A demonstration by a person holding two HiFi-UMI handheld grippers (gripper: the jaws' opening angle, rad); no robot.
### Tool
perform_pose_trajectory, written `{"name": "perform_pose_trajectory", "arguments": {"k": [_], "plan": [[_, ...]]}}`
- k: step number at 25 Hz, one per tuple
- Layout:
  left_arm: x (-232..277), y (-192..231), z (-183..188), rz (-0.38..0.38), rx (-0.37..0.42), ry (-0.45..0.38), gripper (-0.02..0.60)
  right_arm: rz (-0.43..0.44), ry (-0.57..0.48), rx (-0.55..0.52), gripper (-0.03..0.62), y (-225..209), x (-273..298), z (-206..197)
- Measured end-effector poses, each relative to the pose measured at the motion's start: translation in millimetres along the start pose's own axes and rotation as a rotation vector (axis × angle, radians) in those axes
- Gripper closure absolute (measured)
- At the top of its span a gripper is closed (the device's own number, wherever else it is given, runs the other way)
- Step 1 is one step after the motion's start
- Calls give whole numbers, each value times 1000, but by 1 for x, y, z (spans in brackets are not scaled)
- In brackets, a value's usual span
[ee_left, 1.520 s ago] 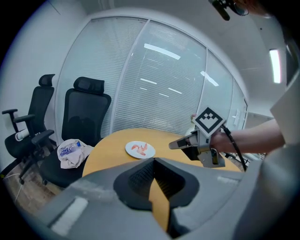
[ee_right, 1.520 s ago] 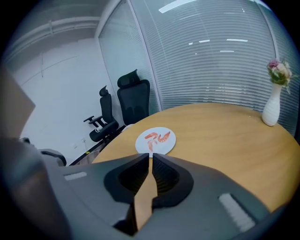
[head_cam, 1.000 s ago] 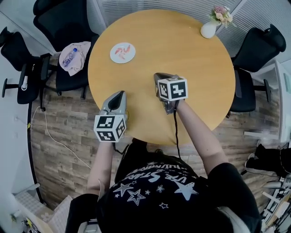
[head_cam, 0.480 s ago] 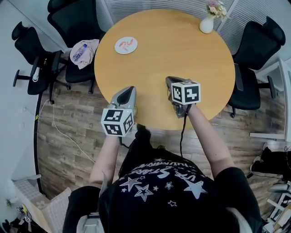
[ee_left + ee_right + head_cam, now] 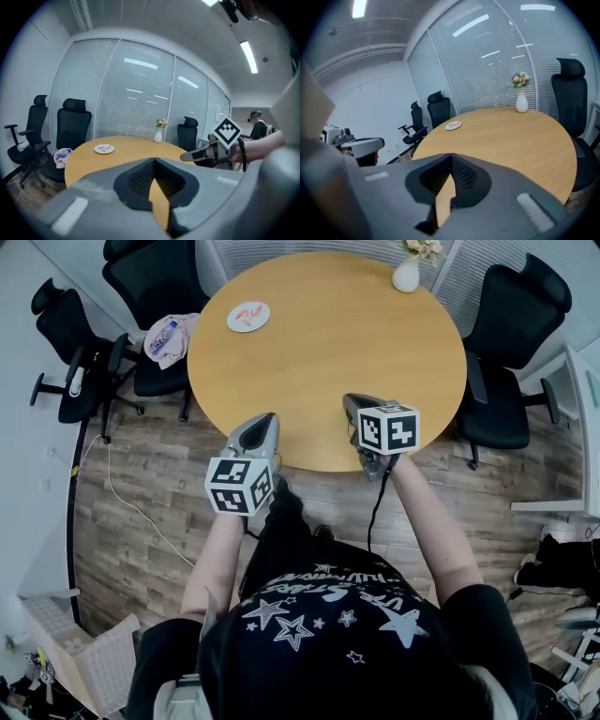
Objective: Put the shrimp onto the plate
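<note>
A small white plate (image 5: 247, 316) with orange-red shrimp (image 5: 246, 314) on it lies at the far left of the round wooden table (image 5: 328, 343). The plate (image 5: 104, 149) shows small and far off in the left gripper view, as does the plate (image 5: 453, 125) in the right gripper view. Both grippers hang at the table's near edge, far from the plate. My left gripper (image 5: 265, 418) is shut and holds nothing. So is my right gripper (image 5: 349, 399). Their tips meet in both gripper views, the left gripper (image 5: 153, 160) and the right gripper (image 5: 451, 154).
A white vase (image 5: 407, 273) with flowers stands at the table's far right edge. Black office chairs (image 5: 511, 324) ring the table. The left chair (image 5: 141, 381) carries a cloth and a water bottle (image 5: 161, 335). Wood floor lies below me.
The view has drawn back from the table. Both grippers have come back from over the tabletop to its near edge, and the plate now sits farther away.
</note>
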State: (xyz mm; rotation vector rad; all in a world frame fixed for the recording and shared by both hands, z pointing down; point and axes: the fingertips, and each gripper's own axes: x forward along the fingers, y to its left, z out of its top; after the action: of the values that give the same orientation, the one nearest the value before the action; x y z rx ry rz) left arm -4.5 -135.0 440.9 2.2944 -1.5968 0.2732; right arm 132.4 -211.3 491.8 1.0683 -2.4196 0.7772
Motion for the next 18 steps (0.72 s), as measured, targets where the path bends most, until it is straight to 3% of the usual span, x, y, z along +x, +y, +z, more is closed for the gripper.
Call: {"name": "perform_pose_trajectory", "arguments": {"k": [8,18], "plan": [[-24,-29,-17,-18,25,28,580,10,-13,33,594,6,-36,-27],[-46,-27,-24,-54,14,21,580,-19,-27,58,594,21,-55,-47]]}}
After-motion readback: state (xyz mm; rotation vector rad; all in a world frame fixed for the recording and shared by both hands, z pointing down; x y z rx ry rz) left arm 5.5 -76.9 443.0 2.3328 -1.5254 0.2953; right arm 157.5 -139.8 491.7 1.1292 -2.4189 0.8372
